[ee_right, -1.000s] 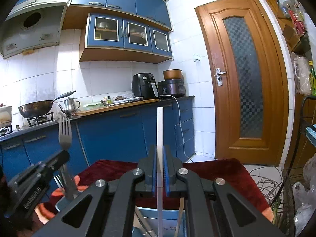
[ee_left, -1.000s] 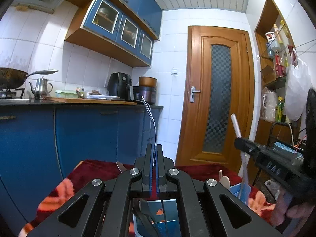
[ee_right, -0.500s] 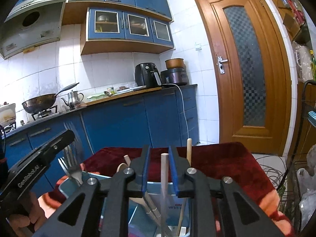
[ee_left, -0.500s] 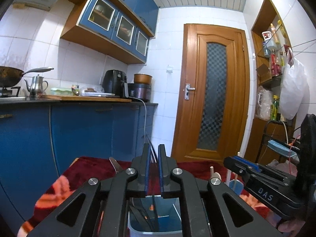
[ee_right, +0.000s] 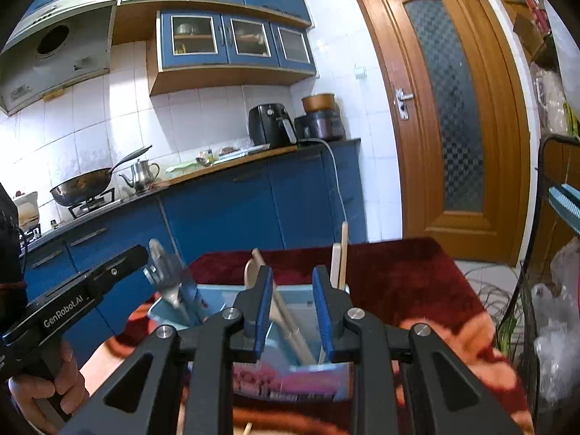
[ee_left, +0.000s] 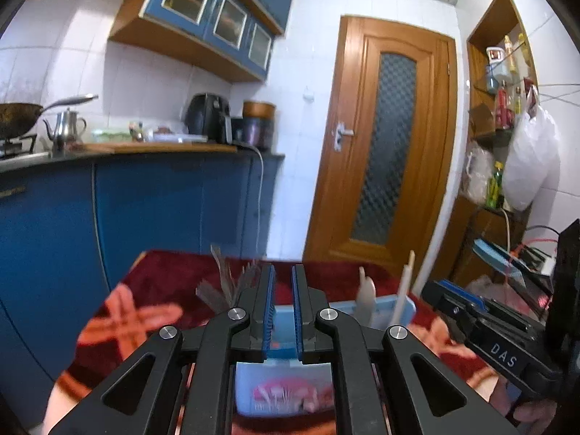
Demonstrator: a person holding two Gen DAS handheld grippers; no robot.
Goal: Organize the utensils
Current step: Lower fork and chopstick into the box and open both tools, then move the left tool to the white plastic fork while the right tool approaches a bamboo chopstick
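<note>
A light blue utensil box [ee_left: 377, 311] [ee_right: 217, 295] stands on a red flowered cloth. Metal forks [ee_left: 226, 281] [ee_right: 165, 275] stand in its left part. A wooden spoon [ee_left: 366, 295] [ee_right: 251, 270] and white and wooden sticks [ee_left: 402, 290] [ee_right: 340, 257] stand in its right part. My left gripper [ee_left: 282, 282] is open and empty just above and in front of the box. My right gripper [ee_right: 291, 282] is open and empty over the box's right part, near the sticks.
Blue kitchen cabinets [ee_right: 224, 214] with a counter, wok [ee_right: 83, 188] and kettle [ee_right: 141, 174] run along the left. A wooden door [ee_left: 380, 145] stands behind the table. A shelf with bottles and bags [ee_left: 507, 108] is on the right.
The left gripper let go of the metal fork and the right gripper let go of the white stick; both now stand in the box. Both grippers opened and drew back a little.
</note>
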